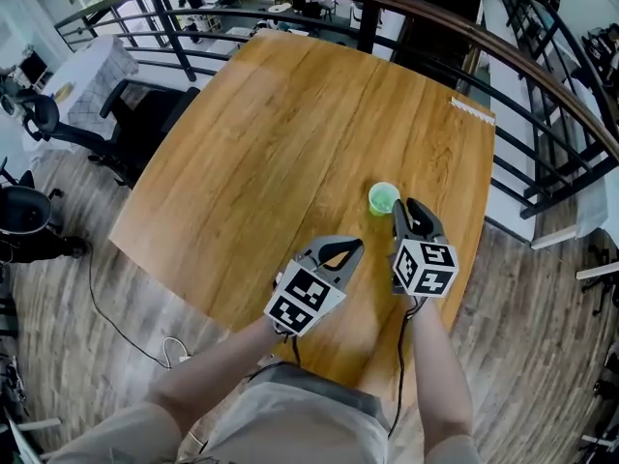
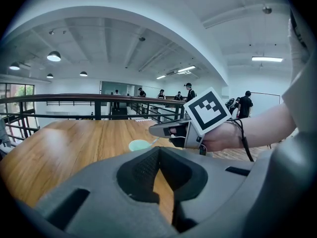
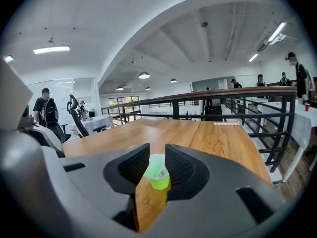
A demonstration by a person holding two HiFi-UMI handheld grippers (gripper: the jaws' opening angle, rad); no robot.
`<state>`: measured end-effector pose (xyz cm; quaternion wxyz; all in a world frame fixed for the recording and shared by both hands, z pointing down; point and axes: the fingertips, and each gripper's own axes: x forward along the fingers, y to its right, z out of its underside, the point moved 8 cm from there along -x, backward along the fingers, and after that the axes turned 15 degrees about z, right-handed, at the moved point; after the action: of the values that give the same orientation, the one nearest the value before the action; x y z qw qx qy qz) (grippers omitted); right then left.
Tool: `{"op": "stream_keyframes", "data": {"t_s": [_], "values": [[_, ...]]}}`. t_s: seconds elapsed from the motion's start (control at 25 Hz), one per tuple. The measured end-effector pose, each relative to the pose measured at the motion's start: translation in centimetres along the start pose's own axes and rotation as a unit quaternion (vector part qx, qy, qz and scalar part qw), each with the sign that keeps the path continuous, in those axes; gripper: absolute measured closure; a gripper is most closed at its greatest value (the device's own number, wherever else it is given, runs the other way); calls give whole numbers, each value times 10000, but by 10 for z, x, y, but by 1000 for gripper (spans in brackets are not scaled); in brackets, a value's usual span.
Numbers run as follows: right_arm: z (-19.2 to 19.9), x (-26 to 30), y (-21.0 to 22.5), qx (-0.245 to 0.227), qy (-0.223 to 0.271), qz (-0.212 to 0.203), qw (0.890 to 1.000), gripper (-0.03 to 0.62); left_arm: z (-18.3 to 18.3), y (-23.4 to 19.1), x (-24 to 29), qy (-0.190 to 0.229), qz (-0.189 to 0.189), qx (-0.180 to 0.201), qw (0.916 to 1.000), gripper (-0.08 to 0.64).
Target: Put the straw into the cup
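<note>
A small green cup point(image 1: 383, 198) stands on the wooden table point(image 1: 290, 143), toward its near right side. My right gripper point(image 1: 400, 207) is right behind the cup, its tips at the near rim, and is shut on a pale straw point(image 3: 161, 173). In the left gripper view the straw point(image 2: 154, 142) slants down from the right gripper point(image 2: 153, 130) to the cup point(image 2: 139, 145). Seen from the right gripper point(image 3: 157, 158), the cup point(image 3: 153, 181) shows through the narrow gap between the jaws. My left gripper point(image 1: 356, 246) is shut on nothing, a little nearer and left of the cup.
A dark railing point(image 1: 542, 75) curves round the table's far and right sides. A black office chair point(image 1: 135, 114) stands at the table's left edge. A white strip point(image 1: 472, 110) lies at the far right corner. A cable point(image 1: 126, 332) trails on the floor.
</note>
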<state>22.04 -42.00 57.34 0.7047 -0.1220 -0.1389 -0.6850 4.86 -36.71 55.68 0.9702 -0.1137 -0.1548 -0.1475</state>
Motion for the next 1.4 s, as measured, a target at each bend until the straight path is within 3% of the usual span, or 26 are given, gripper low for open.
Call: {"op": "stream_keyframes", "data": {"t_s": [0.48, 0.68, 0.88, 1.16, 1.28, 1.4], "values": [[-57, -48, -5, -103, 454, -180, 9988, 503, -33, 18, -21, 168, -119, -33, 9998, 548], [-86, -89, -2, 72, 846, -333, 9958, 505, -57, 36, -37, 192, -359, 436, 9982, 548], [-106, -139, -7, 192, 1117, -568, 9919, 512, -79, 62, -68, 394, -482, 570, 9964, 548], [-130, -211, -12, -196, 1365, -1035, 9850, 537, -109, 108, -109, 778, -612, 788, 9920, 548], [-136, -235, -10, -264, 1510, -1068, 9824, 548, -120, 125, -126, 1135, -746, 999, 9857, 548], [-136, -258, -10, -216, 1529, -1154, 9812, 554, -123, 145, -140, 1171, -804, 1021, 9846, 548]]}}
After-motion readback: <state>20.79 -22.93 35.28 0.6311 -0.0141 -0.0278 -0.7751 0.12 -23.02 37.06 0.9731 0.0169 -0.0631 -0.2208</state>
